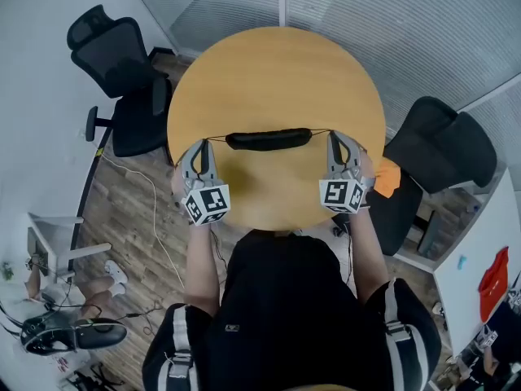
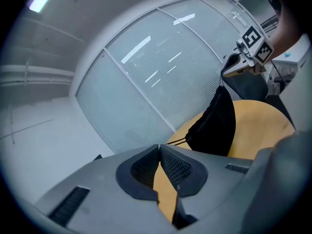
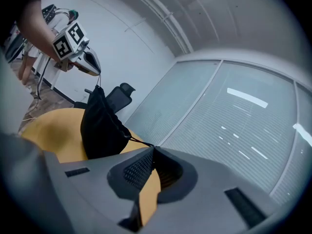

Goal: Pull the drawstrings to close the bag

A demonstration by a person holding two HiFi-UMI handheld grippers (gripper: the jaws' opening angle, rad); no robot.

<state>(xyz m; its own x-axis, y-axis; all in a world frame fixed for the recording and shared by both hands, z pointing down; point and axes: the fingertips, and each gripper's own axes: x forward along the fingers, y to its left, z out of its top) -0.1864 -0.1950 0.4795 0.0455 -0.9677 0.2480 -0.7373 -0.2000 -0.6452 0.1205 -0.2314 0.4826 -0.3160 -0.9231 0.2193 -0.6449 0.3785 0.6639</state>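
Observation:
A black drawstring bag (image 1: 269, 139) lies stretched out long and thin across the middle of the round wooden table (image 1: 277, 72). A thin drawstring (image 1: 215, 138) runs taut from its left end into my left gripper (image 1: 203, 143), which is shut on it. Another drawstring (image 1: 320, 132) runs from the right end into my right gripper (image 1: 332, 135), also shut on it. In the left gripper view the jaws meet at the tips (image 2: 159, 146), with the string (image 2: 178, 141) leading to the bag (image 2: 217, 123). The right gripper view shows closed tips (image 3: 153, 147), string (image 3: 139, 141) and bag (image 3: 100, 126).
One black office chair (image 1: 122, 80) stands left of the table and another (image 1: 440, 149) stands to its right. An orange item (image 1: 389, 177) lies by the right chair. A glass partition (image 1: 366, 6) runs behind the table. Cables (image 1: 155, 218) trail on the wooden floor.

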